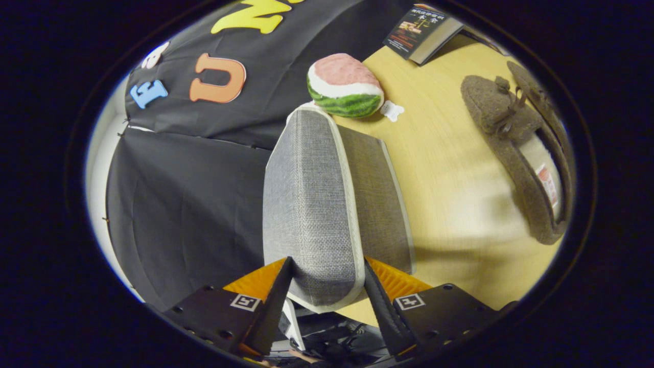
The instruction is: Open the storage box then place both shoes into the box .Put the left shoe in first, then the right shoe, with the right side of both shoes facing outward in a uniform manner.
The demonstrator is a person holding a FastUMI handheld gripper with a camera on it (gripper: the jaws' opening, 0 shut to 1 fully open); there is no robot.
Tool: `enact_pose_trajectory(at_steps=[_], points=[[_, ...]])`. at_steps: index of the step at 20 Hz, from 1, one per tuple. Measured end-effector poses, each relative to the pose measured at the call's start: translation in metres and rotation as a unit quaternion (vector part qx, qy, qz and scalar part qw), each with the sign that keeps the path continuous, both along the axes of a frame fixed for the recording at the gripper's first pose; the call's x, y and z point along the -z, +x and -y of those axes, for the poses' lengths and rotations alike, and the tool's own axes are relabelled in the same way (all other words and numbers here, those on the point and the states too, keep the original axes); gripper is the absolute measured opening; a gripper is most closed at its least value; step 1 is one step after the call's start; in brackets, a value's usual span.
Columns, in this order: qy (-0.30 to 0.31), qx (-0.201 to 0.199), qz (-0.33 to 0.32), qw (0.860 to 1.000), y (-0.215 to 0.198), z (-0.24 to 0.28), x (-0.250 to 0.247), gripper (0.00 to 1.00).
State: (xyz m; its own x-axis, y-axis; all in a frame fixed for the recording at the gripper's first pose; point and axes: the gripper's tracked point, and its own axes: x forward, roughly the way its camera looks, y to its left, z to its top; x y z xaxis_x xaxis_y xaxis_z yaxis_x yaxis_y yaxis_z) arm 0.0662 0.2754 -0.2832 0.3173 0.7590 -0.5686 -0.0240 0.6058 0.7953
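— While the desk (449, 168) is seen tilted in the gripper view, what is held by the tongs (327, 286)?

— A grey woven fabric panel with pale piping, taken to be the lid of the storage box (311, 204), is gripped between the two fingers (278, 291). It is pressed from both sides near its lower rounded corner, and it rises edge-on straight ahead of them. A second, darker grey face of the same box is seen just behind the panel, on its right.

— And where are the shoes found?

— One brown felt shoe (516, 148) with a tied lace is laid on the pale wooden desk, well apart from the box on the right, its opening and light lining turned toward the camera. Whether a second shoe lies behind it cannot be told.

— What else is shown beyond the box?

— A plush watermelon slice (345, 86) is set just past the panel's top edge, with a small white tag (392, 110) beside it. A dark-covered book (421, 33) is placed farther off on the desk, near the black cloth wall (189, 194).
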Motion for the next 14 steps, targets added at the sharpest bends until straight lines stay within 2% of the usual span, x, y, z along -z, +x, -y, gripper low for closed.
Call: enact_pose_trajectory(at_steps=[4, 9, 12, 14], points=[[-0.025, 0.013, 0.021, 0.999, 0.004, 0.008, -0.008, 0.75], [-0.02, 0.026, 0.021, 0.999, -0.001, 0.025, -0.028, 0.35], [-0.007, 0.005, 0.04, 0.999, -0.01, 0.012, -0.053, 0.35], [-0.022, -0.005, 0.053, 0.998, -0.015, 0.007, -0.06, 0.35]])
